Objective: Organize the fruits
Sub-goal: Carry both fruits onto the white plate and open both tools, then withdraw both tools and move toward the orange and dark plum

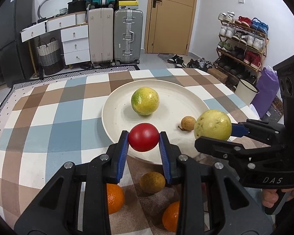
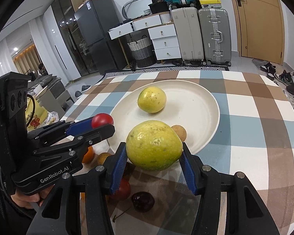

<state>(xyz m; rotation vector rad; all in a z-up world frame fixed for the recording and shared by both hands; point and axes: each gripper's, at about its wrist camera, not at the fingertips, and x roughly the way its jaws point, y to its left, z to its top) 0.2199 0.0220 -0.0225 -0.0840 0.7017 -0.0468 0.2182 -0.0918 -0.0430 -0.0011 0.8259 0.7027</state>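
Note:
My left gripper (image 1: 143, 140) is shut on a small red tomato (image 1: 143, 139) above the near rim of the cream plate (image 1: 115, 117). My right gripper (image 2: 154, 153) is shut on a large yellow-green fruit (image 2: 153, 145), held over the plate's near right edge. In the left wrist view that fruit (image 1: 213, 125) shows with the right gripper (image 1: 213, 135) around it. On the plate (image 2: 201, 105) lie a yellow-green round fruit (image 1: 145, 101) and a small brown fruit (image 1: 188, 123). The tomato (image 2: 102, 120) and left gripper (image 2: 105, 124) show at the left in the right wrist view.
On the checked tablecloth in front of the plate lie two oranges (image 1: 114, 198) (image 1: 171, 216), a brown-green fruit (image 1: 152, 182), a dark cherry (image 2: 143, 201) and a red fruit (image 2: 122, 190). Suitcases (image 1: 128, 36), drawers and a shoe rack (image 1: 243, 39) stand beyond the table.

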